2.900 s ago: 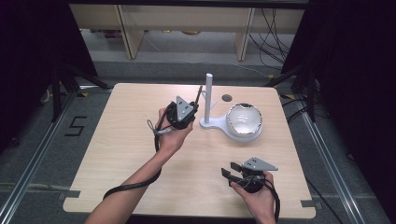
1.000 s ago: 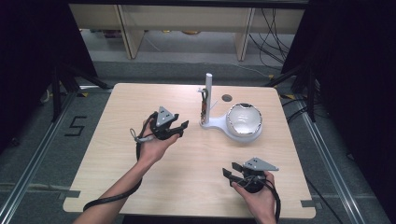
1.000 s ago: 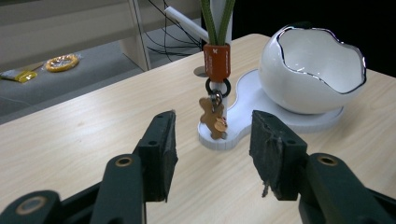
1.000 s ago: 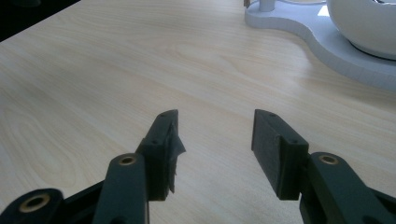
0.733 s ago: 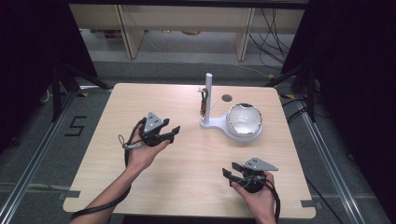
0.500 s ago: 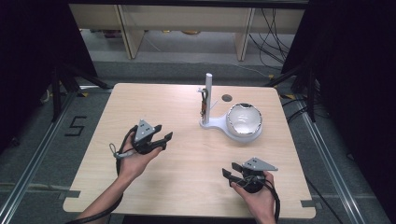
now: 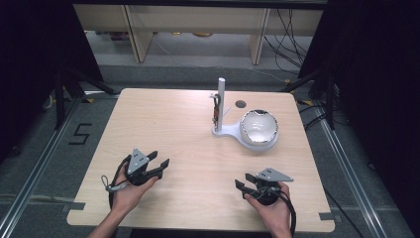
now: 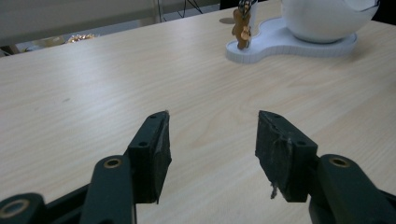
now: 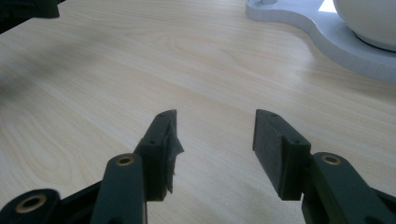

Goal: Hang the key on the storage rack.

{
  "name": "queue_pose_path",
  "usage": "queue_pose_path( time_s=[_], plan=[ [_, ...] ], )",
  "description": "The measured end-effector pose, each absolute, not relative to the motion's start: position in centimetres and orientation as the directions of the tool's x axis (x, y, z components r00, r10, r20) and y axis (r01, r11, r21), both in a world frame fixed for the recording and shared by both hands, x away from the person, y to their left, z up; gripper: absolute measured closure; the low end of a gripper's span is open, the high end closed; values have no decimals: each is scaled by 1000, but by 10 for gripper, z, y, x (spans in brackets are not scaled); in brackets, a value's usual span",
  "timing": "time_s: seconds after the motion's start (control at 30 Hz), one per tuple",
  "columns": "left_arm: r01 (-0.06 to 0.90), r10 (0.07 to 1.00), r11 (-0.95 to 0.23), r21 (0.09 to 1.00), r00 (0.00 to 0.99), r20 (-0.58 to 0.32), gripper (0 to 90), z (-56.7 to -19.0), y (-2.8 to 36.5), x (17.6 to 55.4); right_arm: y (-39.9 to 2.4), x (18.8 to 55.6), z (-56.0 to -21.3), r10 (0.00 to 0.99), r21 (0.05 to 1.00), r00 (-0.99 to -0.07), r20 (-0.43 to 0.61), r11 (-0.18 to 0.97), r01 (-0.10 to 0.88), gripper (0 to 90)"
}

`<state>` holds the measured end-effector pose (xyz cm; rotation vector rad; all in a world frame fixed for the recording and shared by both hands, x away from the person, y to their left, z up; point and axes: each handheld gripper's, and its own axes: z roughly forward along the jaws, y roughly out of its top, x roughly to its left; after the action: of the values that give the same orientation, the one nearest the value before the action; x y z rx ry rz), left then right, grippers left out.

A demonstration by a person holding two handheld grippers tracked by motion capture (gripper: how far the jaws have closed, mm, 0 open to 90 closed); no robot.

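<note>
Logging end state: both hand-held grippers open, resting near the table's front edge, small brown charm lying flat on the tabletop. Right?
Not quite: the brown charm hangs on the white stand's post, as the left gripper view shows. Both the left hand-held gripper and right hand-held gripper are open.

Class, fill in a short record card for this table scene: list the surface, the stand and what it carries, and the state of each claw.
surface: light wooden table
stand: white base with upright post, far right part of table
bowl: white, sits on the base
hanging item: small brown trinket on the post
left claw: open, empty, near front left edge
right claw: open, empty, near front right edge
</note>
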<state>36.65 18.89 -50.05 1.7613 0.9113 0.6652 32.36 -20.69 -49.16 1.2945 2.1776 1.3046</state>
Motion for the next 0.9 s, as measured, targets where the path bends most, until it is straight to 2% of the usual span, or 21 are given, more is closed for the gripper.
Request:
queue_pose_path(
  time_s=[0.07, 0.1, 0.2, 0.4, 0.57, 0.7, 0.73, 0.8, 0.9],
  plan=[
    [286, 833, -201, 937, 554, 10, 444, -507, 192, 361, -207, 323, -492, 810, 812, -553, 193, 184, 553, 508],
    [297, 838, -203, 933, 546, 9, 444, -510, 193, 358, -204, 321, -491, 820, 797, -525, 228, 152, 584, 507],
    [295, 837, -200, 934, 547, 7, 440, -516, 196, 354, -206, 324, -492, 814, 820, -554, 176, 190, 540, 507],
    [278, 845, -185, 942, 534, 8, 434, -522, 199, 349, -206, 322, -493, 815, 812, -543, 203, 169, 558, 506],
    [257, 849, -180, 949, 528, 18, 429, -522, 200, 347, -207, 323, -494, 816, 814, -550, 179, 192, 549, 505],
    [249, 853, -181, 952, 522, 25, 423, -522, 199, 345, -206, 323, -495, 809, 810, -554, 196, 185, 557, 504],
    [249, 854, -180, 952, 520, 26, 422, -522, 199, 345, -204, 320, -495, 818, 793, -527, 232, 154, 589, 504],
    [249, 855, -178, 952, 518, 25, 418, -522, 199, 345, -205, 323, -498, 821, 815, -541, 182, 183, 551, 504],
    [249, 856, -176, 952, 516, 23, 416, -522, 200, 345, -206, 323, -497, 812, 809, -552, 192, 187, 557, 503]
  ],
)
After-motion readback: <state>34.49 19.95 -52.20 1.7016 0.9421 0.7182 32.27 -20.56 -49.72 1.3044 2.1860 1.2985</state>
